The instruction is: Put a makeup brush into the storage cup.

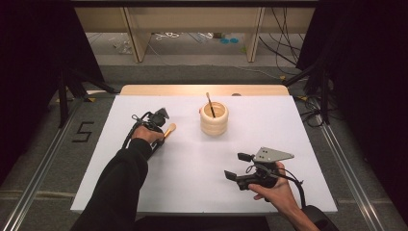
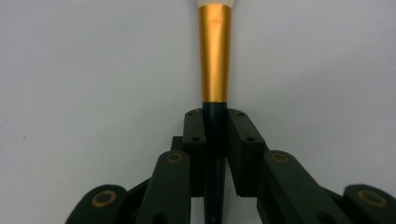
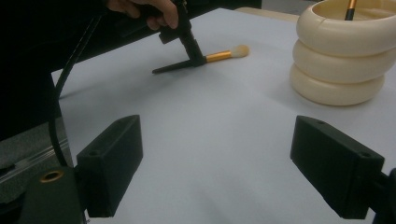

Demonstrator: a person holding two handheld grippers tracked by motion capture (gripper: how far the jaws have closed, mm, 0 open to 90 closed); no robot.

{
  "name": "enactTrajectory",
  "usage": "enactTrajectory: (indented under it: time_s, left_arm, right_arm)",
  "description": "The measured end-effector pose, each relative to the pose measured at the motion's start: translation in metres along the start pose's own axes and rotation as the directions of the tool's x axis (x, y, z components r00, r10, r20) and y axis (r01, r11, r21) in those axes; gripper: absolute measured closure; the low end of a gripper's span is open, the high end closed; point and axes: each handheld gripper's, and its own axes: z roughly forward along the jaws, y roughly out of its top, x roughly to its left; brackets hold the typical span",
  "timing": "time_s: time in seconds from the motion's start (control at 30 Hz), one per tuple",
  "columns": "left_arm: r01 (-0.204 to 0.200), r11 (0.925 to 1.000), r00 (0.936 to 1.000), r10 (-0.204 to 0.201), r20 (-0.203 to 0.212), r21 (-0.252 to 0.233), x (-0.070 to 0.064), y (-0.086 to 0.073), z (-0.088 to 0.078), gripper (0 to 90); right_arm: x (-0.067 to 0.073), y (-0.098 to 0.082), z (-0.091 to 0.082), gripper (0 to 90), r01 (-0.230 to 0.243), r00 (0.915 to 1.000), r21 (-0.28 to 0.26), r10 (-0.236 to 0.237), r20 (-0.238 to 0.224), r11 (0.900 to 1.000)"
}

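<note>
My left claw (image 2: 215,135) is clamped on the brush (image 2: 215,60) handle, its long axis running straight ahead, the holder (image 1: 214,118) off right, my right claw (image 3: 233,172) wide open, empty.

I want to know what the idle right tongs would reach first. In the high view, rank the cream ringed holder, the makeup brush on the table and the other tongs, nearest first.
From the right tongs, open at the near right:
1. Cream ringed holder, up the table, centre.
2. Makeup brush, left of the holder, gripped by its dark handle.
3. Left tongs, around that handle; too close to the brush to separate.
</note>
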Motion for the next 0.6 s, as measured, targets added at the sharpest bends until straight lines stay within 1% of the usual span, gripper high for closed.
enactTrajectory:
  time_s: [0.1, 0.13, 0.17, 0.2, 0.23, 0.27, 0.3, 0.33, 0.37, 0.4, 0.43, 0.47, 0.5, 0.53, 0.57, 0.6]
  left_arm:
    - [0.003, 1.0000, 1.0000, -0.003, -0.004, -0.004, 0.002, -0.001, -0.001, 78.3]
    - [0.004, 1.0000, 1.0000, -0.004, 0.005, -0.002, 0.004, -0.002, -0.002, 78.3]
    - [-0.008, 1.0000, 0.9999, 0.008, 0.011, 0.001, 0.006, -0.002, -0.004, 78.3]
    - [-0.037, 0.9992, 0.9993, 0.037, -0.007, -0.012, 0.010, -0.003, -0.006, 78.3]
    - [-0.035, 0.9992, 0.9988, 0.036, 0.035, -0.017, 0.012, -0.004, -0.006, 78.3]
    - [-0.023, 0.9994, 0.9991, 0.023, 0.035, -0.024, 0.012, -0.004, -0.008, 78.3]
    - [0.007, 0.9993, 0.9995, -0.006, 0.030, -0.038, 0.011, -0.006, -0.010, 78.3]
    - [0.013, 0.9986, 0.9992, -0.011, 0.039, -0.051, 0.012, -0.007, -0.011, 78.3]
    - [0.029, 0.9973, 0.9988, -0.026, 0.041, -0.068, 0.012, -0.007, -0.013, 78.3]
    - [0.026, 0.9969, 0.9987, -0.023, 0.045, -0.074, 0.013, -0.008, -0.015, 78.3]
    - [0.039, 0.9952, 0.9981, -0.035, 0.051, -0.089, 0.012, -0.009, -0.016, 78.3]
    - [0.017, 0.9945, 0.9988, -0.012, 0.047, -0.103, 0.014, -0.010, -0.018, 78.3]
    - [-0.011, 0.9929, 0.9989, 0.016, 0.044, -0.118, 0.017, -0.010, -0.021, 78.3]
    - [0.013, 0.9910, 0.9984, -0.006, 0.057, -0.133, 0.016, -0.011, -0.023, 78.3]
    - [-0.011, 0.9900, 0.9979, 0.020, 0.062, -0.140, 0.018, -0.011, -0.025, 78.3]
    - [0.001, 0.9879, 0.9978, 0.009, 0.065, -0.155, 0.018, -0.012, -0.027, 78.3]
  right_arm:
    - [0.000, 0.000, 0.000, 17.6, -0.001, 1.0000, 0.005, 0.001, 0.005, 1.000]
    - [0.000, 0.000, 0.000, 17.6, -0.002, 1.0000, 0.004, 0.002, 0.006, 1.000]
    - [0.000, 0.000, 0.000, 17.6, -0.002, 1.0000, 0.004, 0.002, 0.006, 1.000]
    - [0.000, 0.000, 0.000, 17.6, -0.003, 1.0000, 0.004, 0.003, 0.006, 1.000]
    - [-0.001, 0.000, 0.000, 17.6, -0.003, 1.0000, 0.004, 0.003, 0.006, 1.000]
    - [0.000, 0.000, -0.001, 17.6, -0.016, 0.9999, 0.005, 0.016, -0.002, 1.000]
    - [-0.001, 0.000, -0.001, 17.6, -0.016, 0.9999, 0.005, 0.016, -0.002, 1.000]
    - [-0.001, 0.000, -0.001, 17.6, -0.016, 0.9999, 0.005, 0.016, -0.001, 1.000]
    - [0.000, 0.000, -0.001, 17.6, -0.018, 0.9998, 0.006, 0.018, -0.001, 1.000]
    - [0.000, 0.000, 0.000, 17.6, -0.017, 0.9999, 0.006, 0.017, 0.000, 1.000]
    - [-0.001, 0.000, 0.000, 17.6, -0.004, 1.0000, 0.001, 0.004, 0.006, 1.000]
    - [-0.001, 0.000, 0.001, 17.6, -0.005, 1.0000, -0.004, 0.005, 0.007, 1.000]
    - [0.000, 0.000, 0.000, 17.6, -0.004, 0.9999, 0.005, 0.004, 0.010, 1.000]
    - [0.000, 0.000, 0.000, 17.6, -0.015, 0.9999, 0.002, 0.015, 0.004, 1.000]
    - [-0.001, 0.000, 0.000, 17.6, -0.005, 0.9999, 0.002, 0.005, 0.011, 1.000]
    - [-0.002, -0.001, 0.001, 17.6, -0.008, 0.9999, -0.013, 0.008, 0.009, 1.000]
